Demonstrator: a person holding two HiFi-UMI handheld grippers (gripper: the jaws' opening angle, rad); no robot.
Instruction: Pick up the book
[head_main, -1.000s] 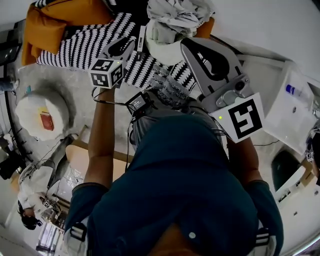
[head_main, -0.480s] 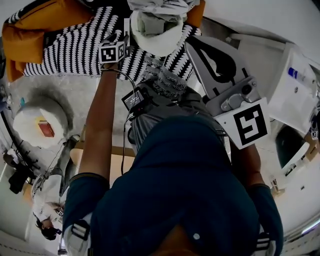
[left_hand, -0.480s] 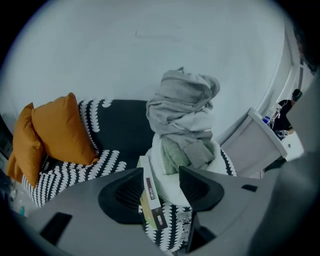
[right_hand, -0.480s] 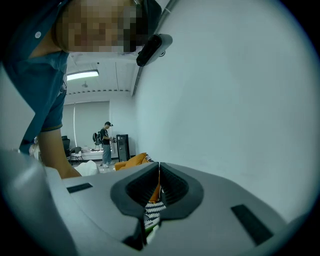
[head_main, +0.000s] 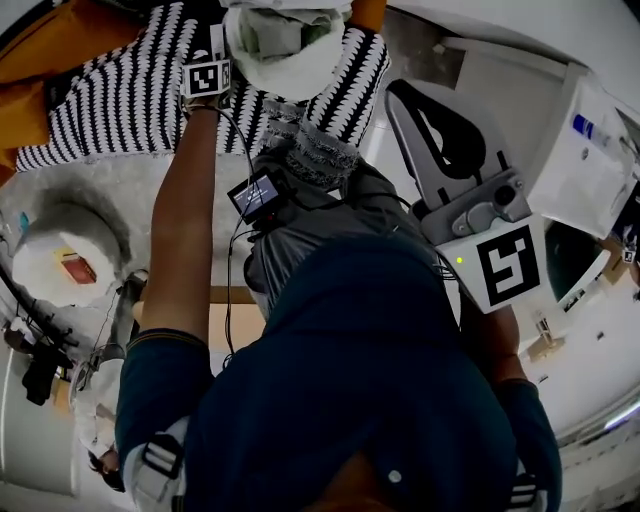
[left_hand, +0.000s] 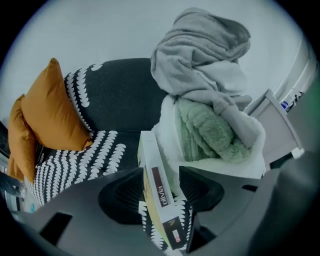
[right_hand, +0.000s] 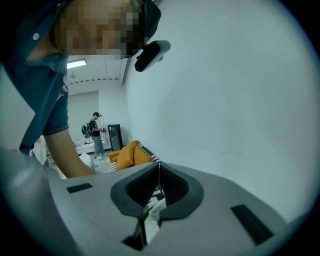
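A white book (left_hand: 159, 195) with a dark label on its spine stands on edge on the black-and-white patterned blanket (left_hand: 75, 160) of a dark sofa. My left gripper (left_hand: 161, 172) points steeply down over it, one jaw on each side of the book. Its jaws have just been opening and stand wide, and a gap shows at the right pad. In the head view the left arm reaches out to the sofa, marker cube (head_main: 207, 77) on top. My right gripper (head_main: 398, 92) hangs to the right, away from the book, its fingertips touching and nothing held (right_hand: 159, 164).
A heap of grey and green laundry (left_hand: 210, 115) in a white fleece lies right beside the book. Orange cushions (left_hand: 50, 110) lean at the sofa's left. A white cabinet (head_main: 590, 150) stands at the right, a round white pouffe (head_main: 60, 250) at the left. A person (right_hand: 95, 132) stands far back.
The left arm has stretched out and down to the sofa, its marker cube now smaller and higher in the head view. The right gripper has sunk slightly and drifted right.
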